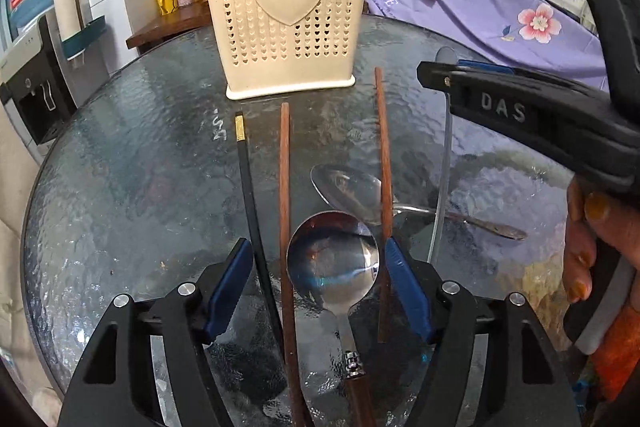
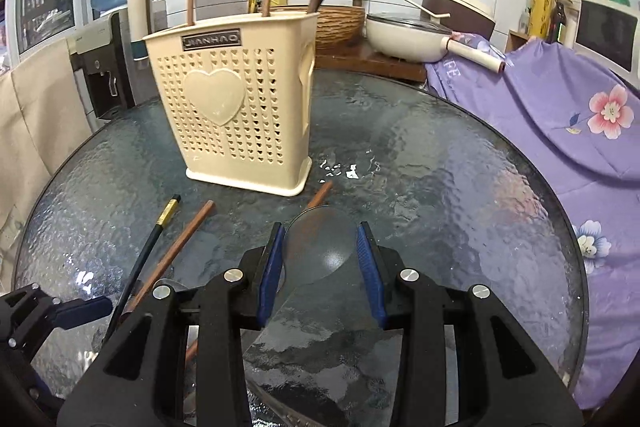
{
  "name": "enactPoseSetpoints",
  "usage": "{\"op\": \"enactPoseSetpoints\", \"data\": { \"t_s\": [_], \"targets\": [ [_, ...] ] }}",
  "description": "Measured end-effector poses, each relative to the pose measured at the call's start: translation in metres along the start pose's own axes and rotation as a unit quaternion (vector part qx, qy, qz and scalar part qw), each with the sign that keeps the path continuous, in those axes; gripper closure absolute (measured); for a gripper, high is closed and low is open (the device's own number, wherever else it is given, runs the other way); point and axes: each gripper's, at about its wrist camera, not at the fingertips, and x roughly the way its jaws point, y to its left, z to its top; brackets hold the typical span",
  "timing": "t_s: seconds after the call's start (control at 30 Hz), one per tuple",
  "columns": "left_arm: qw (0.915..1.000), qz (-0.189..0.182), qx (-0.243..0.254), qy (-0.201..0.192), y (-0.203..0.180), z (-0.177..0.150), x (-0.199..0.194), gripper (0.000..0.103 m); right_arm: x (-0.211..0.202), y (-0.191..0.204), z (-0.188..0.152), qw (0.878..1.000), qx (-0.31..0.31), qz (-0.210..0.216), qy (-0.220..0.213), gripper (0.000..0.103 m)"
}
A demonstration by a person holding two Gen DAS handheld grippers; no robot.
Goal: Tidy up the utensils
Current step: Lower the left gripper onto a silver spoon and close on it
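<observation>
A cream perforated utensil holder (image 1: pixel 290 23) (image 2: pixel 236 115) stands at the back of the glass table with several chopsticks upright in it. My left gripper (image 1: pixel 320 287) hangs low over the table. Between its pads lie a round metal spoon (image 1: pixel 332 263), a black chopstick (image 1: pixel 250 187) and two brown chopsticks (image 1: pixel 285 187) (image 1: pixel 383 155); I see no squeeze. A second metal spoon (image 1: pixel 348 195) lies crosswise behind. My right gripper (image 2: pixel 320 255) (image 1: pixel 444 71) is shut on a translucent flat scoop (image 2: pixel 320 247) (image 1: pixel 445 147), its handle slanting down toward the table.
The round glass table (image 2: pixel 460 187) ends near a purple flowered cloth (image 2: pixel 560 115) on the right. A water dispenser (image 2: pixel 100 67) stands at the left and a white pan (image 2: pixel 404 39) behind. A person's hand (image 1: pixel 584 251) holds the right gripper.
</observation>
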Motion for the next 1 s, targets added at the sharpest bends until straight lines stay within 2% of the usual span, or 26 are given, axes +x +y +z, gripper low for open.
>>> {"op": "enactPoseSetpoints", "data": {
  "t_s": [0.2,0.3,0.47,0.57,0.7,0.83,0.87,0.9,1.0],
  "targets": [
    [0.9999,0.009,0.006,0.0,-0.006,0.002,0.0,0.043,-0.007,0.002,-0.001,1.0,-0.004,0.005,-0.005,0.066],
    [0.9999,0.004,0.012,-0.003,-0.009,0.001,-0.002,0.058,-0.009,0.002,-0.002,1.0,-0.005,0.008,-0.006,0.066],
    [1.0,0.002,0.004,0.0,-0.007,0.002,-0.003,0.06,-0.012,0.002,-0.001,1.0,-0.005,0.011,-0.011,0.066],
    [1.0,0.001,0.004,-0.006,-0.004,0.005,-0.009,0.077,-0.016,0.0,-0.001,1.0,-0.004,0.013,-0.015,0.066],
    [0.9998,-0.002,0.0,-0.019,0.004,0.011,-0.018,0.077,-0.022,0.0,0.001,1.0,-0.007,0.016,-0.025,0.066],
    [0.9999,-0.005,-0.005,-0.012,0.011,0.012,-0.019,0.076,-0.023,0.001,0.002,0.999,-0.011,0.016,-0.027,0.066],
    [0.9998,-0.01,-0.012,-0.014,0.013,0.011,-0.02,0.064,-0.023,0.001,0.002,0.999,-0.011,0.014,-0.027,0.066],
    [0.9996,-0.009,-0.017,-0.018,0.014,0.01,-0.021,0.048,-0.022,0.0,0.002,0.999,-0.012,0.013,-0.027,0.066],
    [0.9997,-0.004,-0.008,-0.023,0.01,0.008,-0.022,0.045,-0.022,-0.001,0.001,1.0,-0.011,0.013,-0.025,0.066]
  ]
}}
